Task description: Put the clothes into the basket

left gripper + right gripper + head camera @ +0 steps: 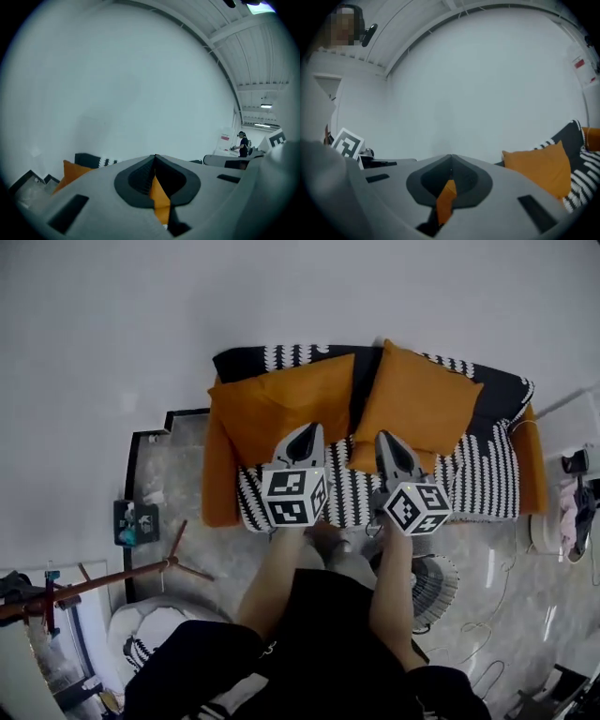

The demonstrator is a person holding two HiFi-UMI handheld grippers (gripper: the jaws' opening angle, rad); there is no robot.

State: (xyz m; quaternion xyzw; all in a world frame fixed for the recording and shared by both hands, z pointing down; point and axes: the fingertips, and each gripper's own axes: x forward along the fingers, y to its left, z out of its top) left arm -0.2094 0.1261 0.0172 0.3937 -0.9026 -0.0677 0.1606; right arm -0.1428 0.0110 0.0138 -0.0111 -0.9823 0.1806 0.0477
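Between the jaws of the left gripper [154,157] nothing is held: the dark pads meet at the tips, and only a sliver of orange from beyond shows through the notch below them. The right gripper [451,156] is the same, pads pressed together and empty. In the head view both are held side by side in front of the person, tips aimed at the sofa [220,479], each marker cube facing the camera.

Beyond the tips lie two orange cushions [281,409], leaning against the sofa back, on a black-and-white striped throw [487,465].

The basket [439,589] sits on the pale floor [187,521] just beside the person's right arm, which hides part of it. It is round, pale and slatted, with its mouth facing up.

The clothes [570,504] are well apart from it, at the right edge of the head view: a pink piece and a dark piece bunched together against something white. The bundle runs up and down the picture, but it is too small to tell how it hangs.

A wooden coat stand [103,579] shows at the left.
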